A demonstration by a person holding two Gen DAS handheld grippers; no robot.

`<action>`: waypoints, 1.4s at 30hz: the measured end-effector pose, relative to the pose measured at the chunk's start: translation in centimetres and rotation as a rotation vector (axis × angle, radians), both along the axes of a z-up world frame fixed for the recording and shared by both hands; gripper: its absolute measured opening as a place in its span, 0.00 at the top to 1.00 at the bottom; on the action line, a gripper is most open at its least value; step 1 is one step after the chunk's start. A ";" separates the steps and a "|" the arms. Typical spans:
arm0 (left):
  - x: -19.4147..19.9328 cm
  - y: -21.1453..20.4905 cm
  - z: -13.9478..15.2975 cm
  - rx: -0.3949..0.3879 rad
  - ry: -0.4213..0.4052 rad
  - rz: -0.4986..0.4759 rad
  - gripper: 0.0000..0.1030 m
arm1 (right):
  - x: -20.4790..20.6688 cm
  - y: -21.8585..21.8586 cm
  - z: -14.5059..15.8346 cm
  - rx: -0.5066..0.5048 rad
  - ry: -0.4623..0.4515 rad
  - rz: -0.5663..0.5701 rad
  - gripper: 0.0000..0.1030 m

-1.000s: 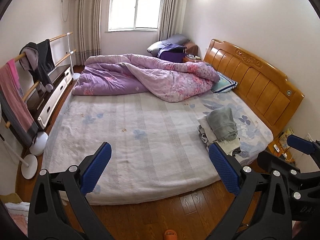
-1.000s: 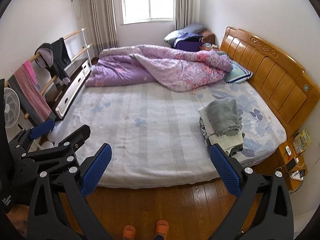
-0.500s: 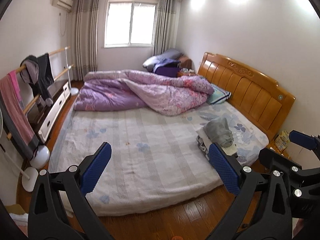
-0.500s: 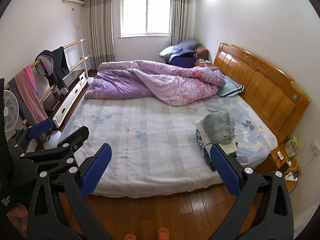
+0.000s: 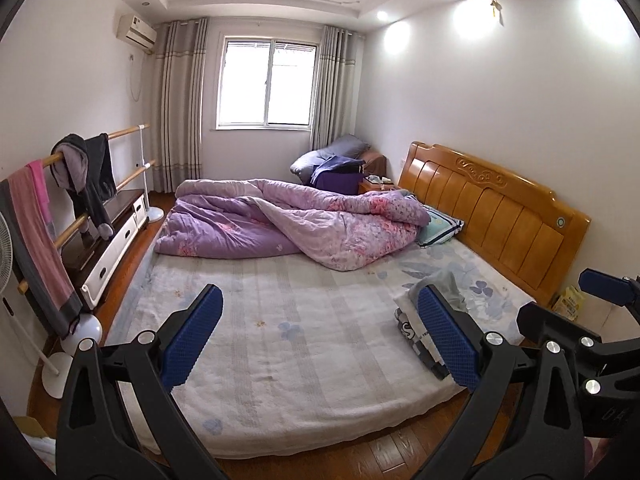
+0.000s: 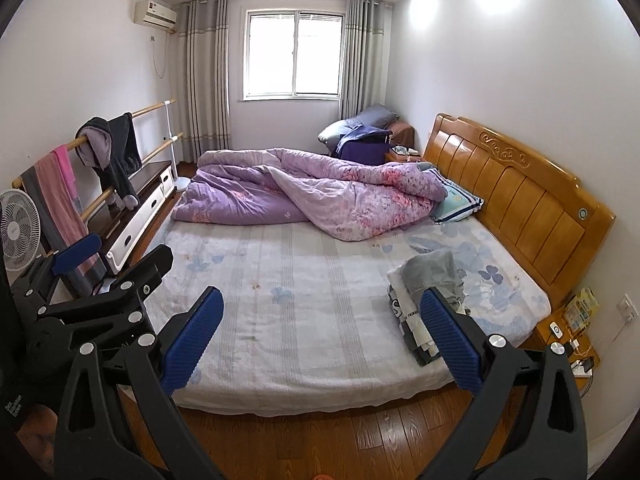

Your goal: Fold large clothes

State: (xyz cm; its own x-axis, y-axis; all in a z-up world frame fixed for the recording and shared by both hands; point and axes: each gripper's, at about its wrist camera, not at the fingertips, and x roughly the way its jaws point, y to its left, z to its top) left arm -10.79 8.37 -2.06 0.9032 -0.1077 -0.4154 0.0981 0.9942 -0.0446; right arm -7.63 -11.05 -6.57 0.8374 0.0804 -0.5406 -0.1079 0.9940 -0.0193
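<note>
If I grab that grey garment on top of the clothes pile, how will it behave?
The grey garment looks soft and crumpled, so it will probably droop from the grip. It lies loose atop the clothes pile, so lifting may drag layers beneath.

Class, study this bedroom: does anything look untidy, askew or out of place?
Yes. The purple quilt lies bunched across the far half of the bed, not spread flat. A grey garment sits crumpled on the clothes pile. Nothing looks spilled or damaged.

Bright window (image 5: 267,82) daylight, ceiling spots (fisheye-bent edges), sharp focus.
</note>
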 end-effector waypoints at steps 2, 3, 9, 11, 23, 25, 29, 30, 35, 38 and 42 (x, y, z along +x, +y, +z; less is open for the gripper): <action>0.1 0.0 0.1 0.013 -0.005 0.006 0.05 | 0.1 0.0 0.0 0.001 -0.001 0.001 0.08; 0.1 0.0 0.2 0.014 -0.007 0.008 0.05 | 0.0 0.0 0.0 0.003 -0.001 0.000 0.08; 0.2 -0.1 0.4 0.014 -0.010 0.006 0.05 | 0.1 -0.1 0.2 0.012 -0.011 -0.002 0.08; 0.5 -0.1 0.5 0.015 -0.011 0.006 0.05 | 0.1 -0.2 0.3 0.010 -0.014 -0.004 0.08; 0.7 -0.2 0.8 0.017 -0.009 0.007 0.05 | 0.0 -0.1 0.4 0.015 -0.019 -0.006 0.08; 0.6 -0.2 0.7 0.018 -0.010 0.008 0.05 | 0.0 -0.1 0.4 0.012 -0.021 -0.005 0.08; 0.6 -0.2 0.7 0.018 -0.008 0.006 0.05 | 0.0 0.0 0.5 0.014 -0.020 -0.005 0.08; 0.7 -0.2 0.8 0.021 -0.009 0.007 0.05 | 0.0 0.0 0.5 0.015 -0.019 -0.006 0.08; 1.1 0.4 1.3 0.027 -0.007 0.008 0.05 | 0.3 0.2 0.5 0.018 -0.013 -0.005 0.08; 1.1 0.4 1.4 0.029 -0.006 0.009 0.05 | 0.4 0.4 0.5 0.016 -0.011 -0.006 0.08; 1.3 0.8 1.4 0.024 -0.002 0.008 0.05 | 0.5 0.5 0.4 0.018 -0.008 -0.007 0.08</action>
